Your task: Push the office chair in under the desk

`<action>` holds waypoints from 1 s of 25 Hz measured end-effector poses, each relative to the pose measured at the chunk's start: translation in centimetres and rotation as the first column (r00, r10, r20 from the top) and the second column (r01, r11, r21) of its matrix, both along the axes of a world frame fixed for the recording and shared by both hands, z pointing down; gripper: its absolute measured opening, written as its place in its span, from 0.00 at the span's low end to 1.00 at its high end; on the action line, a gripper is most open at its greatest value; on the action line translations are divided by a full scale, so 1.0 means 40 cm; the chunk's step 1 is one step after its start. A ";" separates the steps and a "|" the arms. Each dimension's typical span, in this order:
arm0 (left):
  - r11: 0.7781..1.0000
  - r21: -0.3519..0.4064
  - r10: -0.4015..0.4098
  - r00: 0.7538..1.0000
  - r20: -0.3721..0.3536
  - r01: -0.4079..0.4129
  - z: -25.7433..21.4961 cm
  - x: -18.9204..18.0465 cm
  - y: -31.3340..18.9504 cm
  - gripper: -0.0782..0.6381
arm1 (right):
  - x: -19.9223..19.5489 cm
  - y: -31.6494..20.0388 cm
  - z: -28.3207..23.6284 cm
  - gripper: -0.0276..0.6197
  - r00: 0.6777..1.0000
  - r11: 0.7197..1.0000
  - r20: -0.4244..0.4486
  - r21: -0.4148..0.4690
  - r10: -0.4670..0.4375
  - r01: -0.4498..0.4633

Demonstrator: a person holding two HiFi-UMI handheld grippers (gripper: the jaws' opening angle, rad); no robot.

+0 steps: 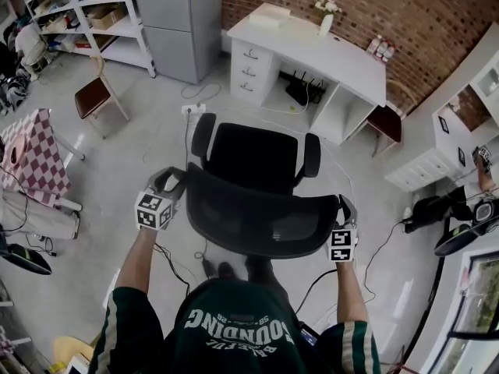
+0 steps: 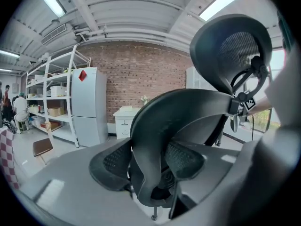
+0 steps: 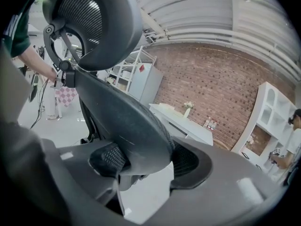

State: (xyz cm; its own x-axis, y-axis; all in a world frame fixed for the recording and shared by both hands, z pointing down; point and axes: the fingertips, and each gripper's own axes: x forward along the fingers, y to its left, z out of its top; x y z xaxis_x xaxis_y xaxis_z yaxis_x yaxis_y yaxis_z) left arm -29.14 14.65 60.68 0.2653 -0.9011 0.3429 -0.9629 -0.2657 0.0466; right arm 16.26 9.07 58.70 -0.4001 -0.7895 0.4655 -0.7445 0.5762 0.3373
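two grippers clamp an office chair (image 1: 253, 158) by its backrest (image 1: 261, 218)

left gripper (image 1: 173, 184) has its fingers closed on the black mesh backrest's left edge, right gripper (image 1: 345, 211) on its right edge. the chair's seat lies just beyond the fingertips, pointing at the white desk (image 1: 312, 53), which stands well ahead, a small vase (image 1: 326, 23) of flowers on top.

In the head view the office chair (image 1: 253, 158) hides its own base and wheels under seat and backrest; the backrest's rim covers the pads of the left gripper (image 1: 175, 184) at 9 o'clock and the right gripper (image 1: 344, 211) at 3 o'clock; small things (image 1: 380, 49) on the table (image 1: 312, 49), at 1 o'clock, are too small to tell; the shelving (image 1: 70, 14) at 11 o'clock is cut off by the picture's edge.
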 end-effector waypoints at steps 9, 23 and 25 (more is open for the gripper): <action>0.999 0.007 0.031 1.000 0.001 -0.031 0.005 0.012 -0.103 0.41 | 0.018 -0.059 0.007 0.45 0.999 0.999 0.010 -0.002 0.044 -0.044; 0.998 -0.008 0.066 0.998 0.006 -0.066 0.016 0.089 -0.360 0.41 | 0.099 -0.286 0.017 0.45 0.996 0.996 0.006 -0.016 0.089 -0.089; 0.998 -0.010 0.063 0.998 0.014 -0.063 0.015 0.097 -0.399 0.41 | 0.107 -0.324 0.016 0.45 0.996 0.996 0.007 -0.017 0.090 -0.090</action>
State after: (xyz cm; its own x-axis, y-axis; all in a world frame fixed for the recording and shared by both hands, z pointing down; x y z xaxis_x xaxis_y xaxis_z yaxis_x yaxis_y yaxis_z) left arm -25.26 -1.30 61.30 0.3162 -0.8795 0.3557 -0.9450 -0.3252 0.0361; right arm 20.56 -3.89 59.33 -0.3309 -0.8148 0.4760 -0.7962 0.5118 0.3226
